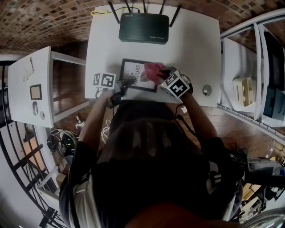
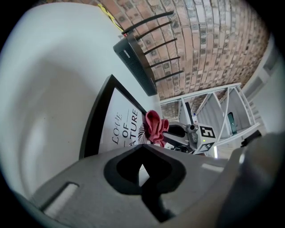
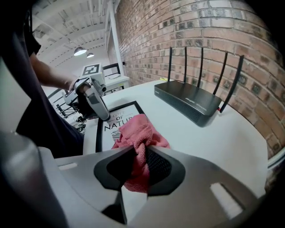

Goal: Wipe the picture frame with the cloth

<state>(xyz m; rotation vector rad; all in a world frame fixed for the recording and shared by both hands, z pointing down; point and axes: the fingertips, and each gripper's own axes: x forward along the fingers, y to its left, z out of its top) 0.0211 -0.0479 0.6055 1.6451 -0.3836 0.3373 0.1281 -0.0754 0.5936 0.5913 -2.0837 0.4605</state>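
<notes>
A black picture frame (image 1: 133, 73) with a printed leaf and lettering lies flat on the white table (image 1: 196, 49). A red cloth (image 1: 152, 71) rests on its right part, bunched between the pads of my right gripper (image 1: 162, 74). The right gripper view shows the cloth (image 3: 136, 131) pinched in the right gripper (image 3: 140, 153) just above the frame (image 3: 116, 122). My left gripper (image 1: 128, 83) is shut with nothing between its pads, and its tips sit at the frame's near edge. In the left gripper view the frame (image 2: 118, 127) and the cloth (image 2: 154, 126) lie beyond the shut left gripper (image 2: 142, 146).
A black router (image 1: 143, 27) with several antennas stands at the table's far edge, with a yellow cable (image 1: 100, 12) beside it. A small round object (image 1: 206, 90) lies near the table's right edge. A white side table (image 1: 29, 84) is left, white shelving (image 1: 249, 89) right.
</notes>
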